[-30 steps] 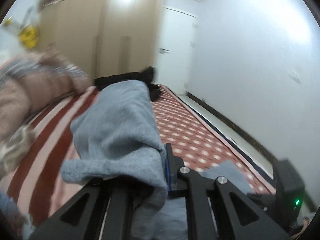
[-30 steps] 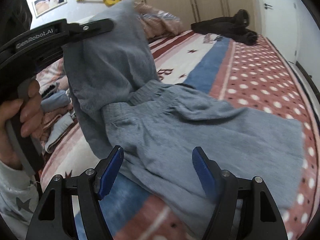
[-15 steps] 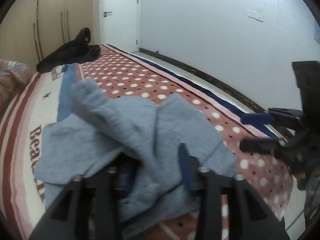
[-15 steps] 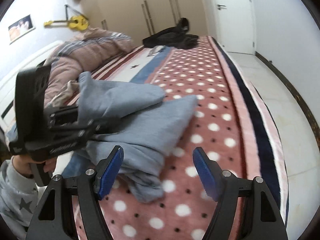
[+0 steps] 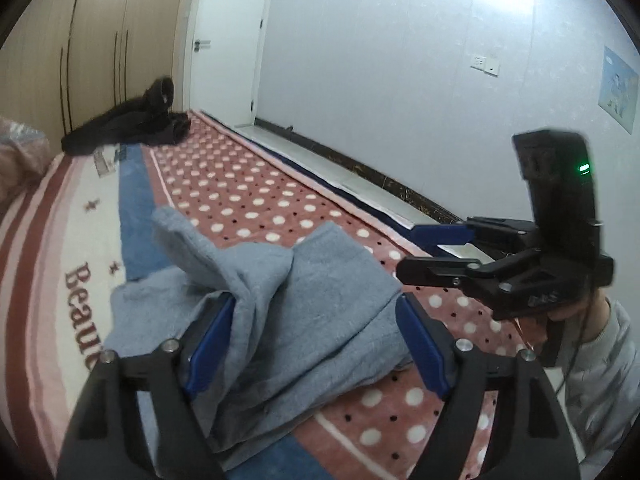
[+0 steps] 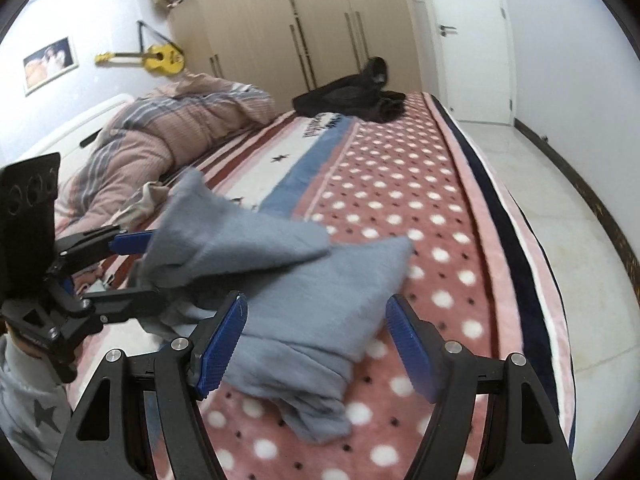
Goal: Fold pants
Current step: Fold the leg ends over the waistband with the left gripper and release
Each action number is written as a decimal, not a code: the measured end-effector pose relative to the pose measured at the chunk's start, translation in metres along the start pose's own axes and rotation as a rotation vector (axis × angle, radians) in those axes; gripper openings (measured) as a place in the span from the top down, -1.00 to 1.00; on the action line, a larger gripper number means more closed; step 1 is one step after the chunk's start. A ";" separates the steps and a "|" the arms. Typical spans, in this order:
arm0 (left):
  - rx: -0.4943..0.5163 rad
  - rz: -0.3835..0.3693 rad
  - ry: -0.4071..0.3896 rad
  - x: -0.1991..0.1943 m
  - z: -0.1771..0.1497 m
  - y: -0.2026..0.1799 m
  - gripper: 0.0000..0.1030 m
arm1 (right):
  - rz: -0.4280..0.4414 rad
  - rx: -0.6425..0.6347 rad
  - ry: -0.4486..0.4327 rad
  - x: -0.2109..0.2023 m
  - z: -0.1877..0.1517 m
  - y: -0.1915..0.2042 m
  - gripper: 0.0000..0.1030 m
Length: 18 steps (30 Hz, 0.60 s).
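Grey pants point(image 5: 304, 312) bunched on the blanket point(image 5: 248, 188), between both claws.
Left gripper point(image 5: 316, 344) spread wide, straddling the near heap; right gripper point(image 6: 316, 344) spread, empty; pants run far-left, nearer the left one.

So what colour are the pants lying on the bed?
The pants are plain blue-grey with no pattern, clearest in the right wrist view.

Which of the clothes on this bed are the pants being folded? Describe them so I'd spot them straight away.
Start with the bed's polka-dot blanket. At its near end, just in front of the two open grippers, the blue-grey pants lie in a loose, rumpled bundle. The only other clothes on the spread are a black heap at the far end by the wardrobe, so pale colour and nearness mark them out.
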<state>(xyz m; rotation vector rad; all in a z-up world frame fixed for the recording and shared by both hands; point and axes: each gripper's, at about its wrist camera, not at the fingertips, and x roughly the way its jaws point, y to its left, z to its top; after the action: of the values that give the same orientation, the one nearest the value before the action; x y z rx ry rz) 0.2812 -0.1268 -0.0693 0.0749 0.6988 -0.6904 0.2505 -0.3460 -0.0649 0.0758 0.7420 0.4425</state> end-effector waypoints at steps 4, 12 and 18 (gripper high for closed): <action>-0.041 -0.026 0.003 0.013 0.007 -0.001 -0.50 | -0.018 0.013 -0.015 0.000 0.010 0.009 -0.32; -0.021 0.050 -0.050 -0.039 0.005 0.021 -0.51 | -0.063 0.018 -0.011 -0.013 0.007 -0.002 -0.33; -0.080 0.283 -0.055 -0.064 -0.001 0.063 -0.51 | -0.017 0.014 0.020 0.013 0.013 0.021 -0.45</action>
<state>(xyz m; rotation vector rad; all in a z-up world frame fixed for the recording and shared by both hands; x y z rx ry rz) 0.2833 -0.0417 -0.0404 0.0790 0.6470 -0.3916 0.2598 -0.3205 -0.0593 0.0787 0.7647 0.4225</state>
